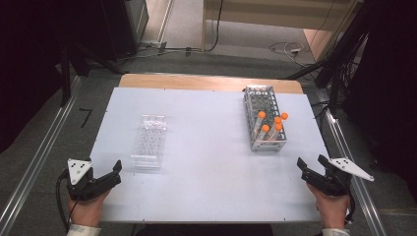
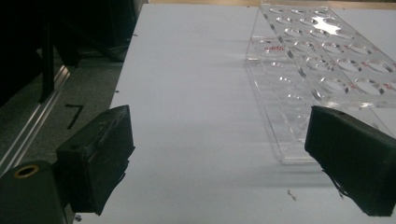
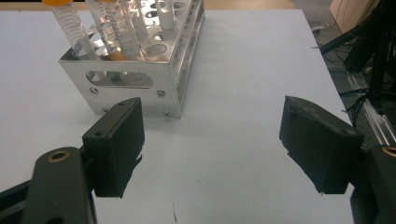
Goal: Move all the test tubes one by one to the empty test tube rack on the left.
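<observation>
You held both grippers at the near edge of the table point(image 1: 196, 196), nothing yet picked up. The left gripper point(image 1: 117, 172), jaws spread wide and empty, sat just short of the clear rack point(image 1: 149, 142), whose wells looked empty in the left gripper view. The right gripper point(image 1: 310, 167), jaws likewise spread on nothing, pointed toward the metal rack point(image 1: 264, 118). That rack held all the orange-capped tubes point(image 1: 273, 125), clustered upright at its near end, the far slots bare. By the look of it, the transfer had not started: every tube remained to be moved.
</observation>
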Motion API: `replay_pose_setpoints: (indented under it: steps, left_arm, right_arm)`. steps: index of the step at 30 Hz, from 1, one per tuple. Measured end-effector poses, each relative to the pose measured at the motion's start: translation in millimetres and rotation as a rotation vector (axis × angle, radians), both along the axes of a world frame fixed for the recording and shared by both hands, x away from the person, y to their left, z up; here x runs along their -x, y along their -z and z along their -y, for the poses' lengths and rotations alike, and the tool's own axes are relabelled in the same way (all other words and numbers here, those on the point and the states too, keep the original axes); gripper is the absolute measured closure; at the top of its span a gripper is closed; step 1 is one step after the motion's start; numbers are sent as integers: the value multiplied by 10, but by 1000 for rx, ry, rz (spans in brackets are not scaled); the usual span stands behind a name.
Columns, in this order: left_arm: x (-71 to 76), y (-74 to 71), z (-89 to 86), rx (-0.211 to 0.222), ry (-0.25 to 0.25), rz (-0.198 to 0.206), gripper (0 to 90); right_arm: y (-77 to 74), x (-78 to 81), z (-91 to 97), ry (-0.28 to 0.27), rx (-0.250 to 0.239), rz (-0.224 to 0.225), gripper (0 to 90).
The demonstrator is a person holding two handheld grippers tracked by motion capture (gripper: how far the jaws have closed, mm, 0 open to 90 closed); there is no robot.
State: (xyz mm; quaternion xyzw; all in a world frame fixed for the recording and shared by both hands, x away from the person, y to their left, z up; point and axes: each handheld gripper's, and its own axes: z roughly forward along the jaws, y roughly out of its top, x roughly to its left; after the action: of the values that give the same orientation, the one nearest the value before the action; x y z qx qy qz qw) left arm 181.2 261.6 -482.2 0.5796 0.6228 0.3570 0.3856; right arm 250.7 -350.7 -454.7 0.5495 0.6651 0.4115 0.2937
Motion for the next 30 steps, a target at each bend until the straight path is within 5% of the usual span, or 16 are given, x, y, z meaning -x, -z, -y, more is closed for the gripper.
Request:
replay_pose_setpoints:
  steps: [16, 30]
  left_arm:
    - [8, -8, 0, 1, -4, 2, 78]
    - [14, -11, -18, 3, -17, 7, 78]
  right_arm:
    - [-44, -242, -285, -73, 16, 4, 267]
    - [-68, -506, -525, -92, 22, 25, 414]
